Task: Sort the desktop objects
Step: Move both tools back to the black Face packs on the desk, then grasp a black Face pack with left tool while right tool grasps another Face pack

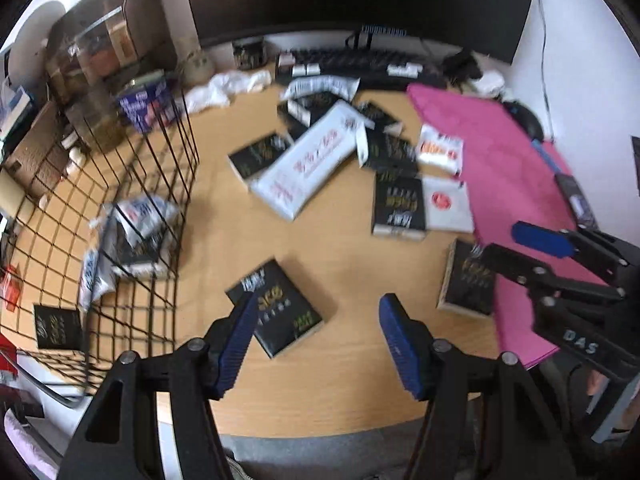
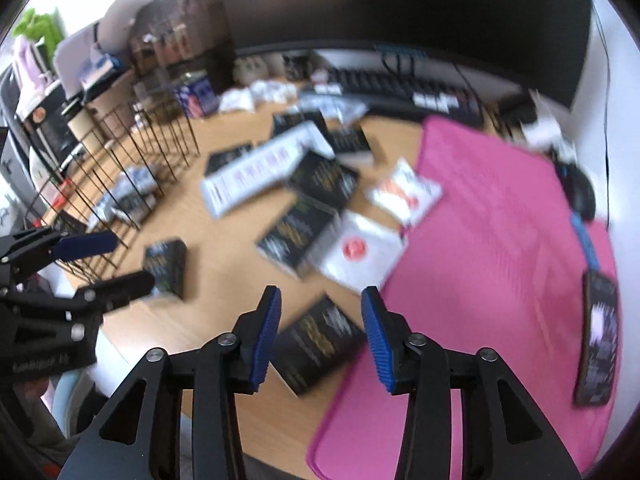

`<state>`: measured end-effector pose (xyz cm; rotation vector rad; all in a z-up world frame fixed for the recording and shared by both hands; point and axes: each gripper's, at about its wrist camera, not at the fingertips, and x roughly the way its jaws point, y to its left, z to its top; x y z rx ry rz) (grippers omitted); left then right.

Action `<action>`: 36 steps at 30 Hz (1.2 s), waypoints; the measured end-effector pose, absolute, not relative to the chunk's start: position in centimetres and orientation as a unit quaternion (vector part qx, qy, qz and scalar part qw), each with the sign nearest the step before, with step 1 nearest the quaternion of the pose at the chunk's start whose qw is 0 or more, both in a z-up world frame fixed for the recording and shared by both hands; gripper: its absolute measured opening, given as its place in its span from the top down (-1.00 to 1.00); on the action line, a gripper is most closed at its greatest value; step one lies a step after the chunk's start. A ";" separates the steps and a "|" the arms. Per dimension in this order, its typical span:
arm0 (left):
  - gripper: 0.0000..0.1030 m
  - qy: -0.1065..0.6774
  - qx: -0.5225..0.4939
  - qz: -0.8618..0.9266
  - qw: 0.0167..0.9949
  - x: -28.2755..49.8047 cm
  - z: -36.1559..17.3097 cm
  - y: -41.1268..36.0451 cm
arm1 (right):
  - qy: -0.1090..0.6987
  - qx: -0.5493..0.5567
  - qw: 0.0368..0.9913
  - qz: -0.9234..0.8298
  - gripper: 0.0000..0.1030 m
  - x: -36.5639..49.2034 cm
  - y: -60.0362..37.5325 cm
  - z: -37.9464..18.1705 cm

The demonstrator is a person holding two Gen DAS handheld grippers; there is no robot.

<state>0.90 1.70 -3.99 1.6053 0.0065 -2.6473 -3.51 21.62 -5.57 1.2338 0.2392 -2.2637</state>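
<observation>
Black boxes (image 1: pixel 276 314) blurred, labels unreadable, left gripper (image 1: pixel 316 344) and right gripper (image 2: pixel 320 336) jaws open, empty.

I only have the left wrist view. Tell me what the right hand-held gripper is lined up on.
Observer: The right hand-held gripper is open, and a black box shows in the gap between its fingers, untouched.
Operator: Report anything I miss beyond the basket.
Observer: A bright green thing sits at the far left, too blurred to identify.
</observation>
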 end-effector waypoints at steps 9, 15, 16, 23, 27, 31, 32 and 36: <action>-0.38 0.020 0.559 -0.826 0.060 0.0 -8.3 -0.3 | 0.096 0.480 0.271 -0.829 -0.02 -3.6 22.3 -8.4; -0.39 0.037 0.569 -0.820 0.054 -0.5 -8.9 -1.1 | 0.096 0.487 0.279 -0.822 -0.05 -3.7 21.6 -9.2; -0.39 0.037 0.569 -0.820 0.054 -0.6 -8.8 -1.2 | 0.097 0.487 0.279 -0.822 -0.05 -3.7 21.5 -9.2; -0.40 0.031 0.568 -0.820 0.054 -1.7 -8.7 -1.2 | 0.090 0.494 0.291 -0.814 -0.23 -3.0 19.8 -9.6; -0.43 0.035 0.567 -0.821 0.052 -1.7 -8.7 -1.6 | 0.084 0.498 0.299 -0.810 -0.26 -2.8 18.8 -9.7; -0.44 0.041 0.567 -0.821 0.052 -1.9 -8.8 -2.0 | 0.081 0.498 0.302 -0.809 -0.34 -2.7 17.4 -10.0; -0.44 0.041 0.567 -0.821 0.053 -1.9 -8.8 -2.1 | 0.080 0.496 0.303 -0.809 -0.35 -2.6 17.0 -10.1; -0.48 0.043 0.564 -0.822 0.070 -1.7 -8.7 -2.9 | 0.082 0.492 0.306 -0.811 -0.42 -2.6 15.7 -10.3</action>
